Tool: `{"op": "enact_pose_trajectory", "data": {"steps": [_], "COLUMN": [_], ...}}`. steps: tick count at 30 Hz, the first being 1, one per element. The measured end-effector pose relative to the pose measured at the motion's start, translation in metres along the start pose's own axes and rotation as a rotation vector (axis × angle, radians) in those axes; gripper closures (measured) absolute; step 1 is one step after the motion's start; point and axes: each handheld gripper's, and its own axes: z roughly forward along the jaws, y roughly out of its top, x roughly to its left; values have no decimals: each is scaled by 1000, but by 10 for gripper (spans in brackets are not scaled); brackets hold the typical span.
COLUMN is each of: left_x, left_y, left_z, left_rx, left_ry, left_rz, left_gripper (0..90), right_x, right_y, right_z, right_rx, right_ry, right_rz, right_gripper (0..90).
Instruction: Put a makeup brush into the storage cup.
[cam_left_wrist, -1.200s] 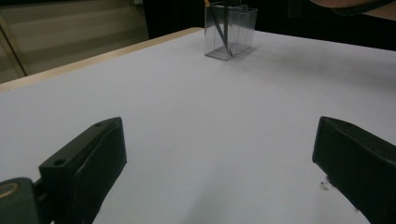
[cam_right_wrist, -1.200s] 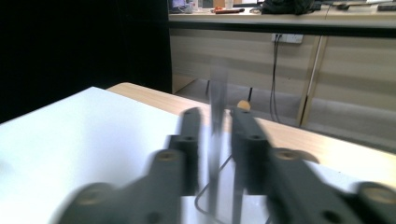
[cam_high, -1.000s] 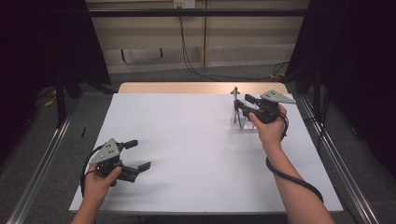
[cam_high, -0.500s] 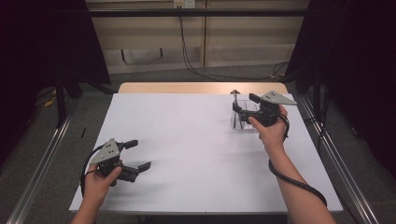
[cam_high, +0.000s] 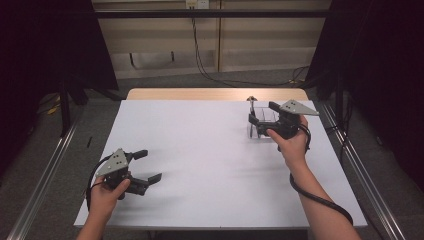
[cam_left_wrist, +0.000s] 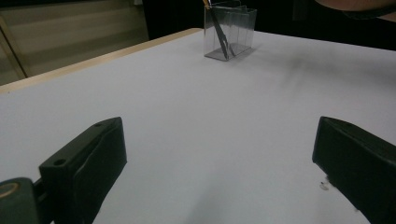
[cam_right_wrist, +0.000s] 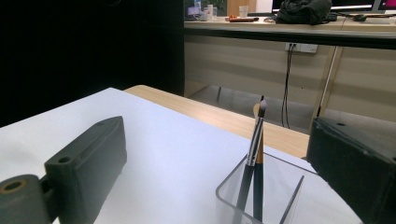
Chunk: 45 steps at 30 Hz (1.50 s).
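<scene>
At the frame's upper right, the right claw (cam_high: 261, 119) is hanging released, jaws just opening, over the clear holder (cam_right_wrist: 261, 196) holding brushes (cam_right_wrist: 256, 144); the left claw (cam_high: 150, 166) is sitting released at lower left.

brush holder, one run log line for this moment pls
right gripper: jaws just opened, nothing gripped | brushes: standing in clear holder | left gripper: open, idle

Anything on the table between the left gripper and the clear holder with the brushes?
No. Between the left gripper and the clear holder with the brushes lies only bare white table, as the left gripper view and high view show.
</scene>
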Motion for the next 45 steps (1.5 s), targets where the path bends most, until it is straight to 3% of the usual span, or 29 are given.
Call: {"op": "enact_pose_trajectory", "data": {"steps": [23, 45], "left_x": [-1, -1], "left_y": [0, 0], "left_z": [-1, -1], "left_rx": [-4, -2], "left_ry": [3, 1], "left_rz": [-5, -3], "left_gripper": [29, 29], "right_x": [5, 13], "right_y": [-5, -9], "right_z": [-8, -20], "right_rx": [5, 23], "right_ry": [27, 77], "right_rz": [-15, -58], "right_gripper": [16, 10]}}
